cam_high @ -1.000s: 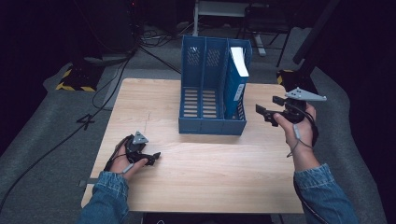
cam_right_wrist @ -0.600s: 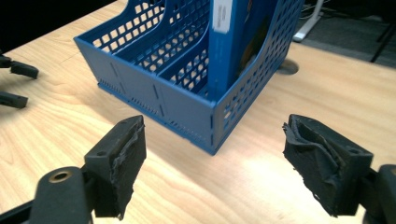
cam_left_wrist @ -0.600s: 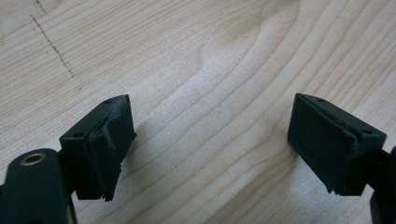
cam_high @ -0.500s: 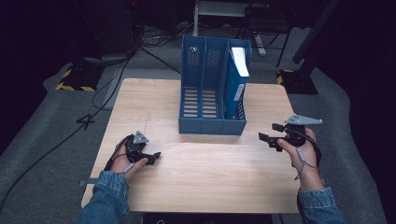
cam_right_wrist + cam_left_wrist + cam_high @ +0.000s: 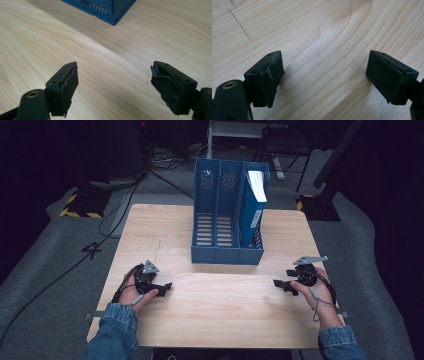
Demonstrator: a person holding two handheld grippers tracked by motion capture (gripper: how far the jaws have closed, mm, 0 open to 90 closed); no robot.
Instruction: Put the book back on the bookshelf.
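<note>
Wooden table (image 5: 215, 315) from high view: blue file rack (image 5: 227, 217) at 12 o'clock, white-topped book (image 5: 256, 187) upright in its rightmost slot, likely already filed. My left gripper (image 5: 162, 288) rests at 8 o'clock, right gripper (image 5: 281, 285) at 4 o'clock, both low, I judge parked. Dark room, grey floor mat (image 5: 60, 250), cables (image 5: 115, 215) behind.

Left gripper view: jaws spread, nothing between, bare wood grain (image 5: 322, 50) beneath.

Right gripper view: jaws spread, empty; rack corner (image 5: 110, 10) at 12 o'clock, well apart.
</note>
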